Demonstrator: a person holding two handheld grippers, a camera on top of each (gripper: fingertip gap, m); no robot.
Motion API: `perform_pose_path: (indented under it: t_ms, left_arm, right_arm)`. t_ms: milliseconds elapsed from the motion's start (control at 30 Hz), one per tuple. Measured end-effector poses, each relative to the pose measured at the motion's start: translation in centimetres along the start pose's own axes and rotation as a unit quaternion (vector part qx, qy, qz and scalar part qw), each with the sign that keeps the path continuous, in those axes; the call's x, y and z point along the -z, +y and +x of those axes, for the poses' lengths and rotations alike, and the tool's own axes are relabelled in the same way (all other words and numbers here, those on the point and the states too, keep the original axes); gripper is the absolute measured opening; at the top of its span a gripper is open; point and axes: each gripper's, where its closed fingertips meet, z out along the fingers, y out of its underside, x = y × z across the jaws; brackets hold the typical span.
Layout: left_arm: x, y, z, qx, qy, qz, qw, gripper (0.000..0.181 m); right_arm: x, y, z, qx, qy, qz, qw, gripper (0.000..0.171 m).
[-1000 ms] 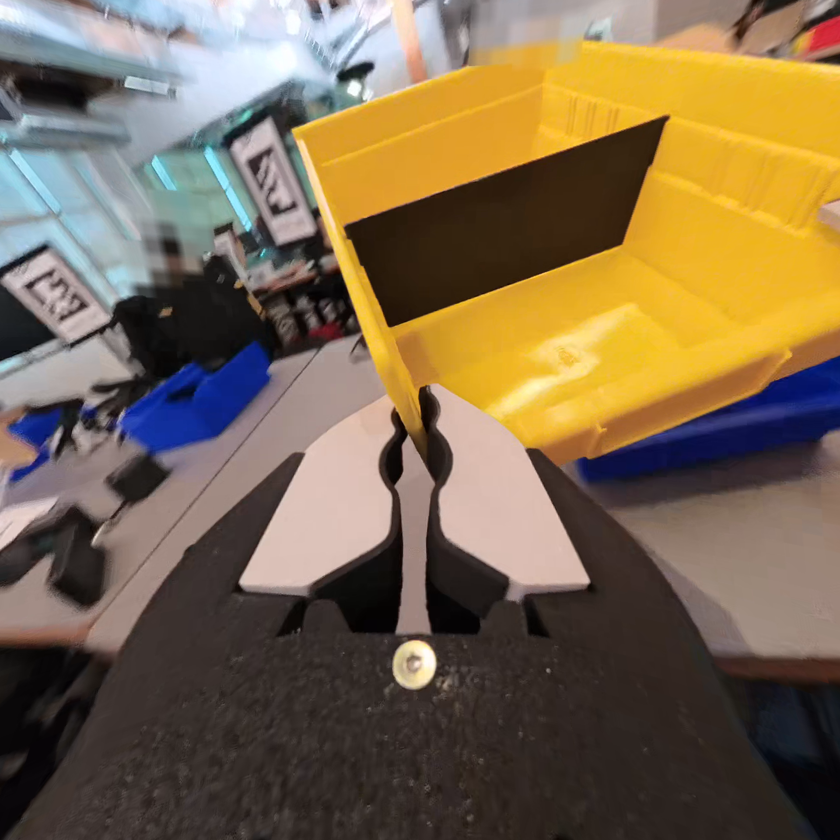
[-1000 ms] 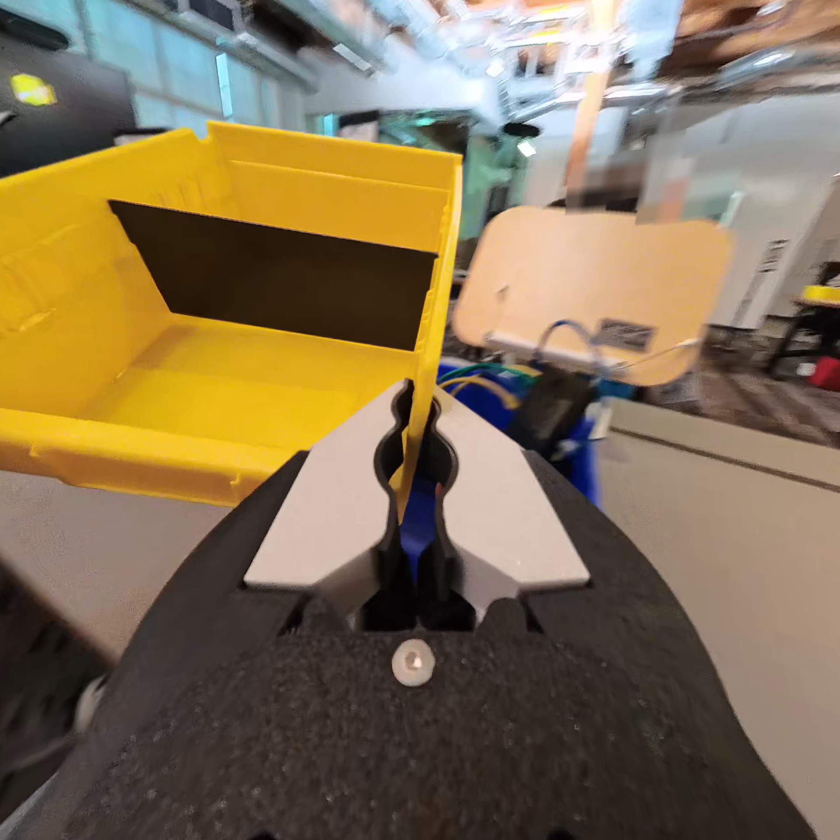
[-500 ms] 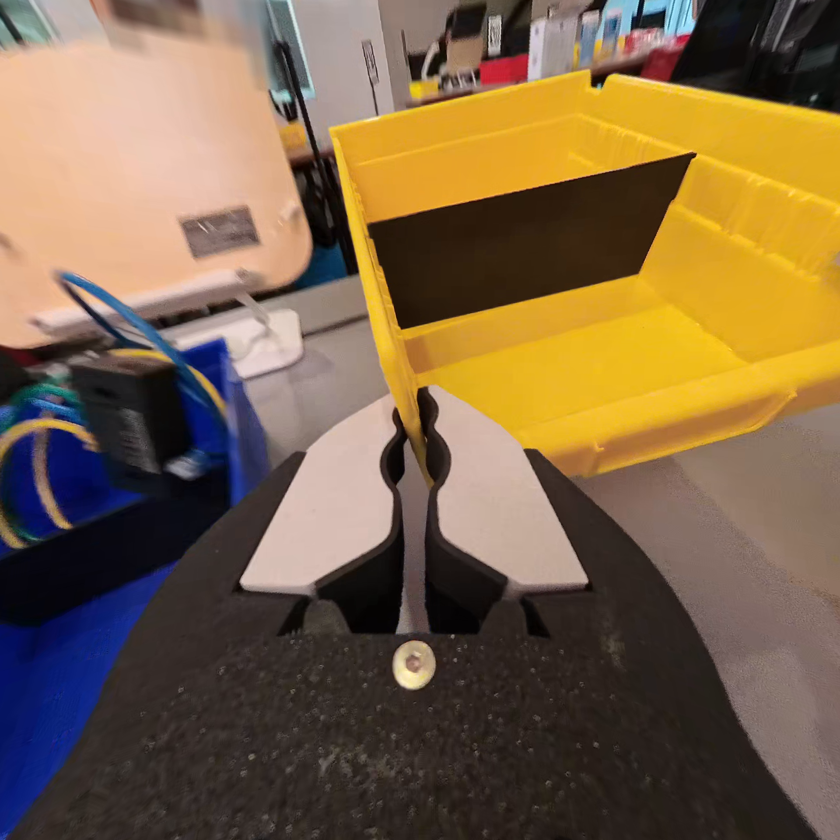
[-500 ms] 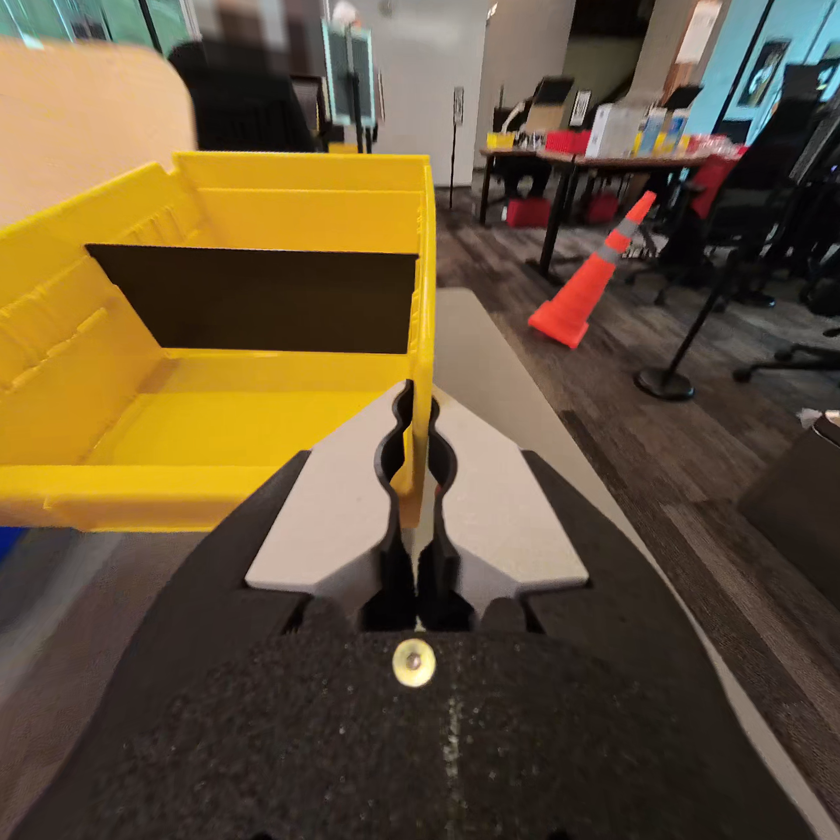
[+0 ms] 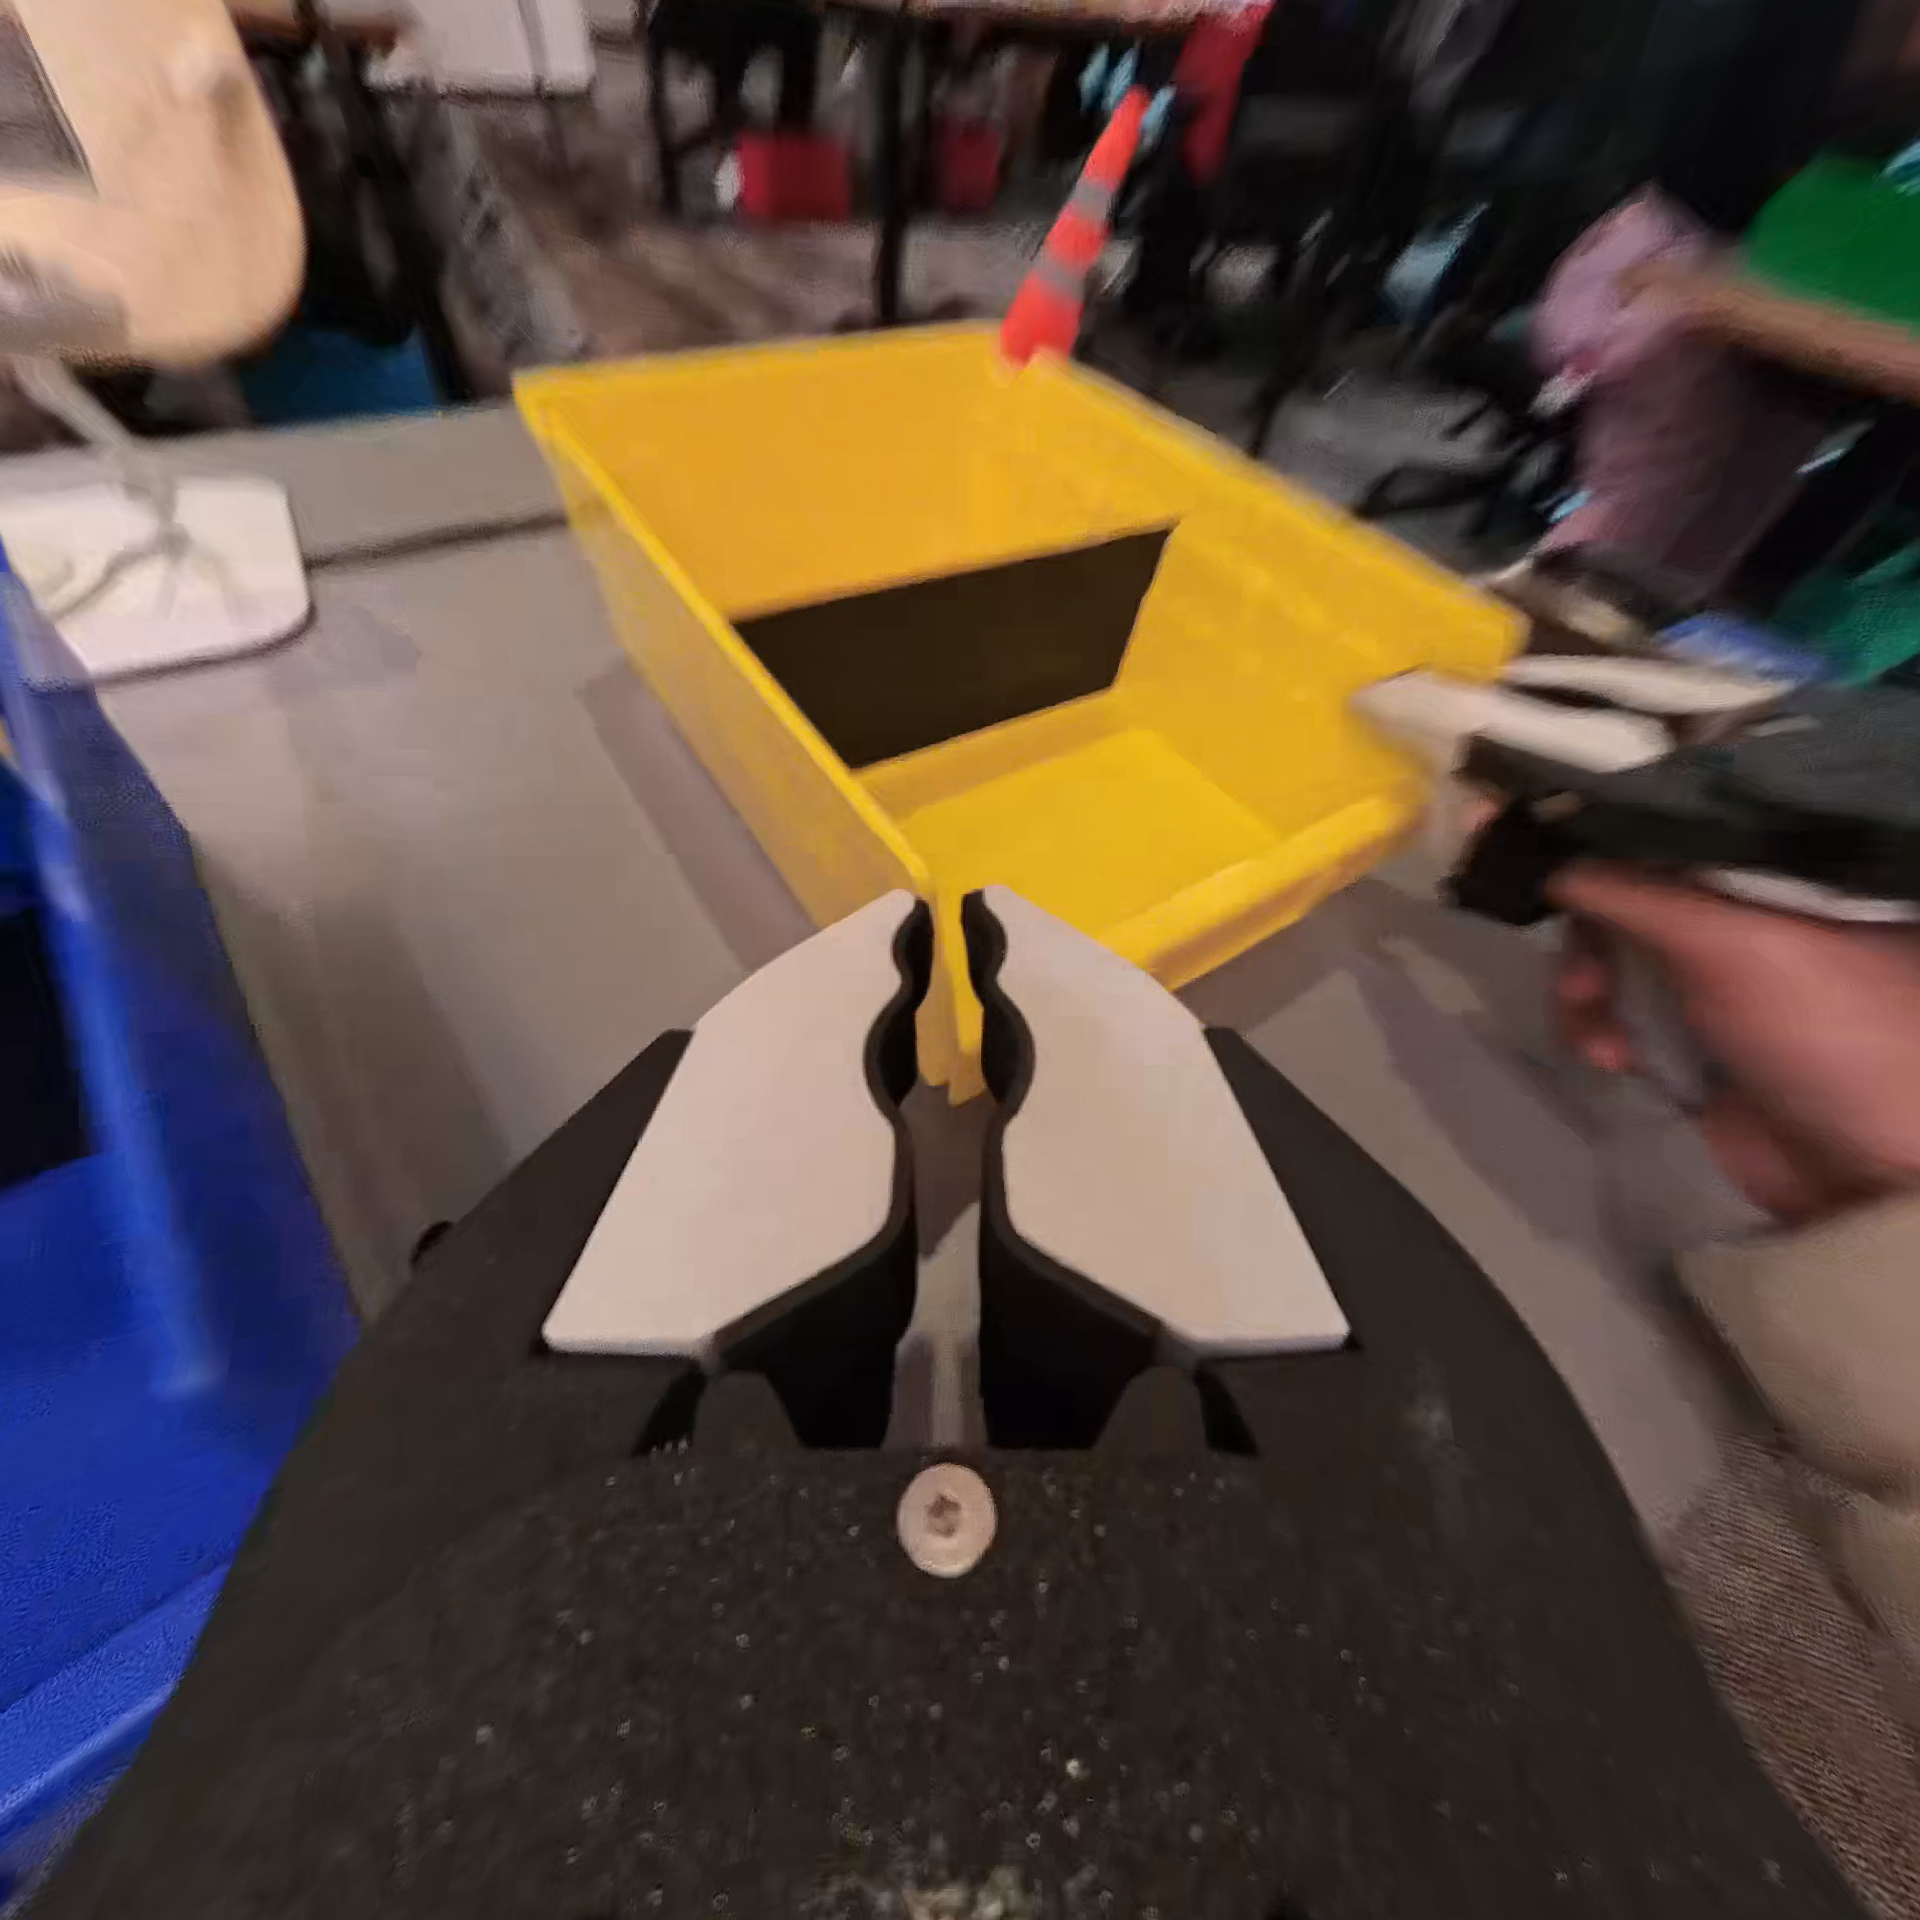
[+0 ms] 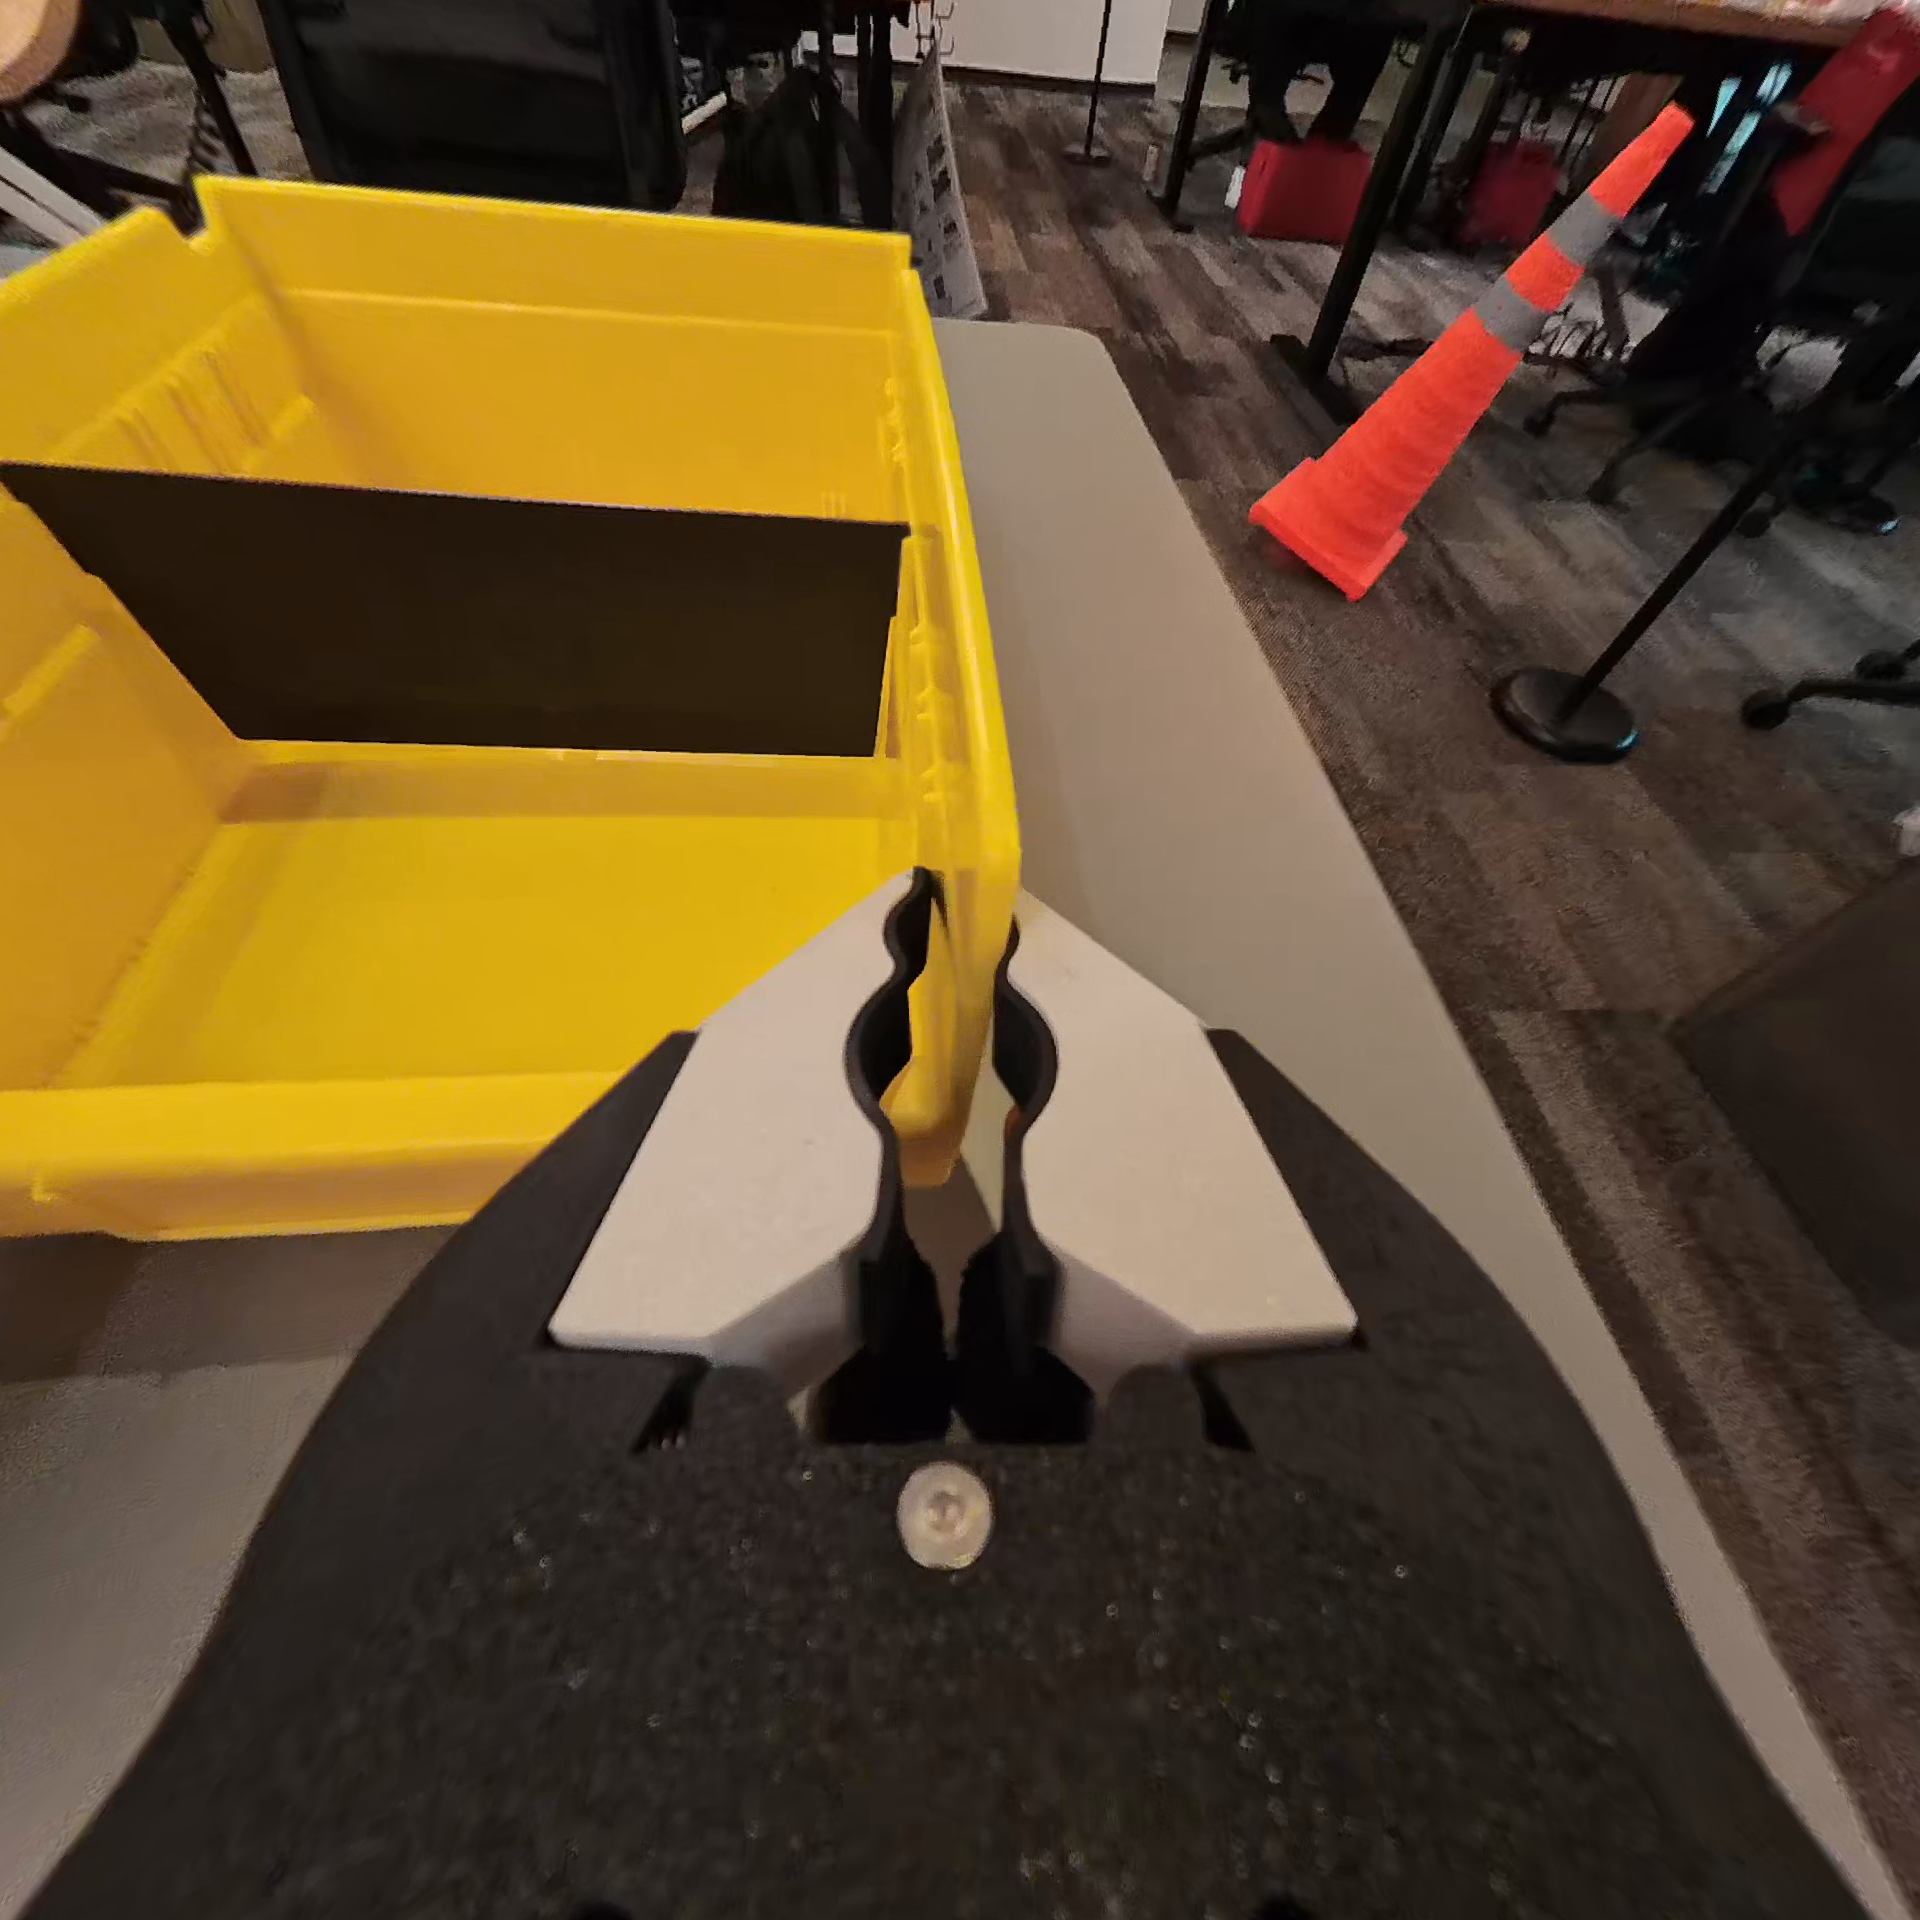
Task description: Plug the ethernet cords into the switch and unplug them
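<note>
On the grey table [image 6: 1195, 727], no ethernet cords or switch show in either view. Both grippers pinch near corners of the empty yellow bin [image 6: 520, 395]: left gripper [image 5: 945, 914], right gripper [image 6: 961, 904]. Set it flat before letting go.

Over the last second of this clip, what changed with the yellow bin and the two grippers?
The yellow bin was swung round, away from the blue bin, and lowered onto the grey table. The left gripper and right gripper have each eased their jaws slightly but still straddle the bin's front corners. The black divider stayed in place.
</note>
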Motion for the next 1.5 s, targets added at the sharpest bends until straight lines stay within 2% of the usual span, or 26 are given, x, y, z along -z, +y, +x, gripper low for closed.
perform_pose_path:
  t_ms: [33,133,200,233,300,367,433,500,600,667,733,833,933,1067,1167,1367,1500]
  left_arm:
    - [2.2,-1.5,0.0,-0.002,0.023,0.027,0.999,0.01]
    - [8.7,-4.9,-5.1,-0.026,-0.006,0.079,0.996,0.022]
    - [12.4,-5.3,-11.4,-0.027,-0.07,0.09,0.993,0.029]
    - [14.1,-4.9,-14.9,-0.028,-0.113,0.09,0.989,0.033]
    - [17.0,-2.9,-21.5,-0.037,-0.211,0.081,0.973,0.037]
    - [18.6,0.3,-26.2,-0.022,-0.277,0.051,0.959,0.044]
    - [18.0,3.4,-27.5,0.014,-0.259,0.022,0.966,0.046]
    - [16.6,5.8,-28.1,0.044,-0.237,-0.021,0.97,0.052]
    - [15.1,7.6,-27.5,0.065,-0.189,-0.046,0.979,0.04]
    - [14.7,7.7,-26.9,0.068,-0.159,-0.046,0.984,0.027]
    - [15.0,7.7,-27.5,0.065,-0.175,-0.054,0.981,0.011]
    - [15.7,7.7,-29.2,0.042,-0.206,-0.076,0.975,0.004]
    - [17.2,7.0,-32.0,0.036,-0.206,-0.07,0.975,0.004]
    - [20.6,5.6,-38.4,-0.009,-0.229,-0.038,0.973,0.004]
    - [23.5,6.1,-43.4,0.002,-0.23,-0.032,0.973,0.004]
    - [26.9,7.9,-50.1,0.017,-0.256,-0.046,0.965,0.003]
    - [27.0,9.2,-51.5,0.037,-0.266,-0.047,0.962,0.005]
  right_arm:
    - [0.3,-0.3,0.1,0.013,0.006,0.005,1.0,0.008]
    - [2.5,-2.8,0.9,-0.005,0.041,0.057,0.998,0.013]
    - [4.6,-5.4,0.1,-0.036,0.039,0.095,0.994,0.028]
    - [5.6,-6.7,-1.5,-0.047,0.021,0.108,0.993,0.029]
    - [7.3,-8.8,-7.6,-0.036,-0.049,0.131,0.99,0.034]
    - [8.8,-9.2,-16.4,-0.017,-0.144,0.129,0.981,0.042]
    - [9.7,-7.4,-25.2,-0.023,-0.239,0.097,0.966,0.049]
    - [8.8,-4.8,-29.9,-0.057,-0.258,0.045,0.963,0.05]
    - [6.8,-3.2,-32.5,-0.039,-0.228,0.027,0.973,0.05]
    - [5.3,-2.1,-33.0,0.006,-0.177,0.009,0.984,0.03]
    - [4.6,-1.5,-33.6,0.013,-0.143,-0.01,0.99,0.005]
    - [5.0,-2.1,-35.0,0.005,-0.12,-0.018,0.993,0.004]
    - [5.7,-3.0,-37.7,-0.017,-0.107,-0.005,0.994,0.004]
    - [6.9,-4.8,-44.4,-0.01,-0.101,0.048,0.994,0.004]
    - [7.4,-5.7,-50.2,0.007,-0.107,0.057,0.993,0.005]
    - [5.6,-4.0,-58.3,-0.009,-0.169,-0.009,0.986,0.006]
    - [5.6,-3.7,-59.9,-0.004,-0.217,-0.005,0.976,0.015]
